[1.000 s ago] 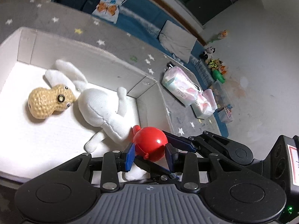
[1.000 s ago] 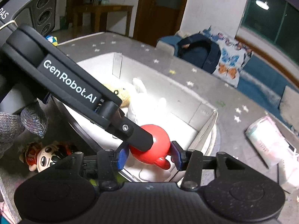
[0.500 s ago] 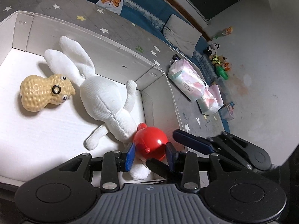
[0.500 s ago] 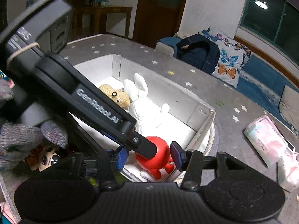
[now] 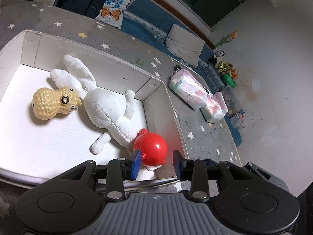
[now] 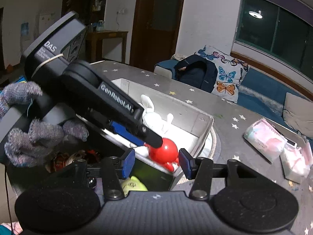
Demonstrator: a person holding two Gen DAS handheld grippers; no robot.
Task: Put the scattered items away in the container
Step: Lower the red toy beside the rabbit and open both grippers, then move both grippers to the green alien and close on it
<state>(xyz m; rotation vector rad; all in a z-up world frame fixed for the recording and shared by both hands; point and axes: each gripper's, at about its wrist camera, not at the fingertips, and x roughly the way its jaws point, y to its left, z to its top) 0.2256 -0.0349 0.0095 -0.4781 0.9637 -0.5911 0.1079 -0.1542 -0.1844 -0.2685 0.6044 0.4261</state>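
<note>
Red toy (image 5: 151, 149) in box (image 5: 156, 105) corner, between left gripper (image 5: 157, 163) pads (spread, released); right gripper (image 6: 156, 163) open-jawed

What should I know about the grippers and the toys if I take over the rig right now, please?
Left gripper: open, jaws either side of the red ball toy, not clamping it. The toy lies in the near right corner of the white box, against the white plush rabbit.
Right gripper: open and empty, hovering at the box's near corner.
Done: rabbit, peanut toy and red toy are in the box.
Left: a yellow-green toy and a doll-like figure lie outside the box below the right gripper; tissue packs sit on the star-patterned mat.
</note>
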